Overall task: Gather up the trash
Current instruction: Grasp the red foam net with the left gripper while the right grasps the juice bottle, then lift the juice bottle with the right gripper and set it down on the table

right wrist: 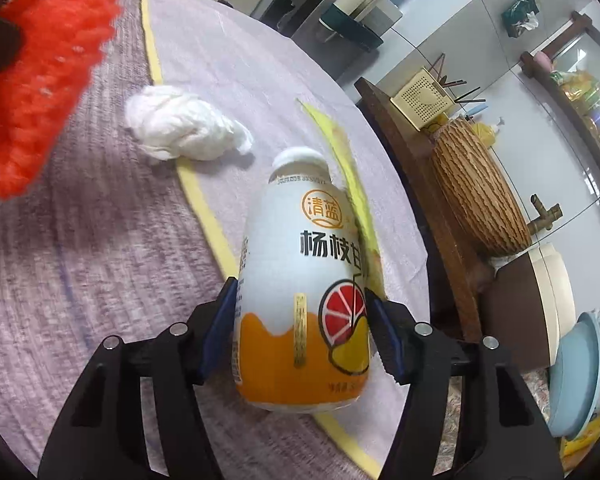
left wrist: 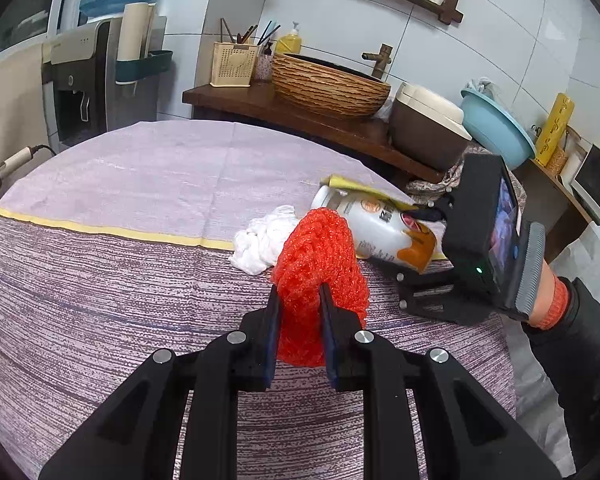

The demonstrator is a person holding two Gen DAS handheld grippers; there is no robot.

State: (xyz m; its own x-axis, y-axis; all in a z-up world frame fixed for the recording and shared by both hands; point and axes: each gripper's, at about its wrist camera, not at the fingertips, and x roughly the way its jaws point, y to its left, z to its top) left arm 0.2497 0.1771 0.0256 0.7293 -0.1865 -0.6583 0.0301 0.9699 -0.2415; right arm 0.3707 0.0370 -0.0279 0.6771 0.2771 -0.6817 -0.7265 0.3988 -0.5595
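bottle (right wrist: pixel 300 280) labelled 清蓝, grapefruit picture

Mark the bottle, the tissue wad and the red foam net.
bottle (right wrist: pixel 296 280), right wrist view, label on its body
tissue wad (right wrist: pixel 180 128), right wrist view, its middle
red foam net (left wrist: pixel 320 256), left wrist view, upper mesh

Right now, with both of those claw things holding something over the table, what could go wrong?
The right gripper grips the smooth white-and-orange plastic drink bottle only low on its rounded body, so the bottle may slip or tip out. The left gripper pinches just part of the springy red foam fruit net, which could pull free. The crumpled white tissue and yellow strip could be left behind.
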